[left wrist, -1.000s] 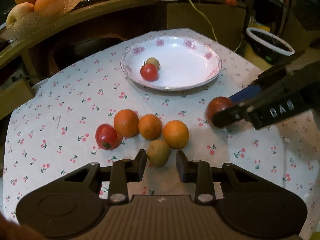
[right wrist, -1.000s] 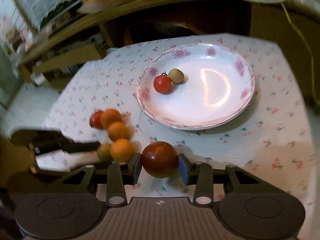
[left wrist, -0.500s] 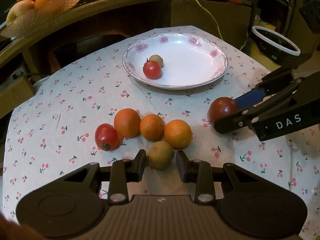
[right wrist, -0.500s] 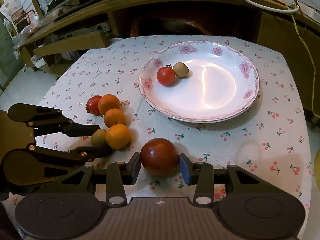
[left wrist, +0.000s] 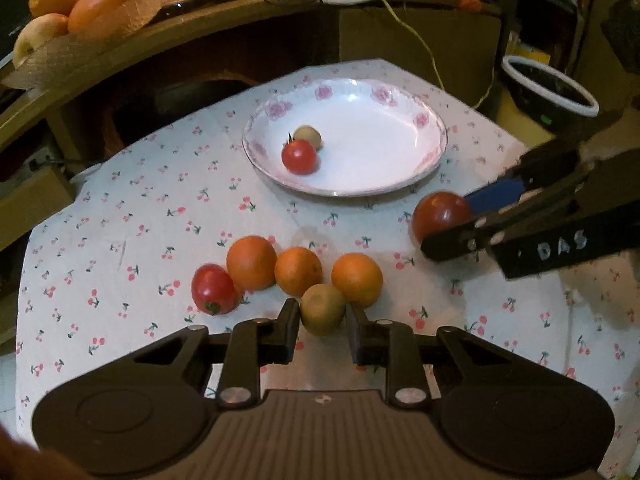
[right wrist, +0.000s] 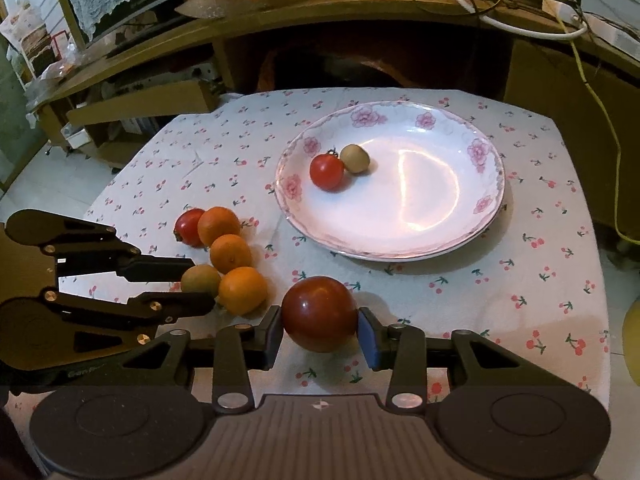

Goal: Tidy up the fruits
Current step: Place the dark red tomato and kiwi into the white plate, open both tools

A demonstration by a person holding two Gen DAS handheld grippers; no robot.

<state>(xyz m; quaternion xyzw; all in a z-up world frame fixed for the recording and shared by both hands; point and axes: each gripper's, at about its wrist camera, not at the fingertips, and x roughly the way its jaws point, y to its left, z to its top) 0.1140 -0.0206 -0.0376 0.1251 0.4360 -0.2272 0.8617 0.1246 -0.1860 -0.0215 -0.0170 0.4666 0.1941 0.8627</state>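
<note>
Cherry-print tablecloth (left wrist: 132,216) under plate (left wrist: 400,184), fruit

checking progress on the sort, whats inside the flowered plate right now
Inside the flowered plate sit a small red tomato and a small brownish-green fruit, touching, near its left rim. The rest is bare; what lies under the two fruits is covered.

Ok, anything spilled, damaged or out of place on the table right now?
Nothing stands out. The floral plate sits flat with a small tomato and a kiwi in it; the other fruit sit whole on the tablecloth, and nothing is spilled.
</note>
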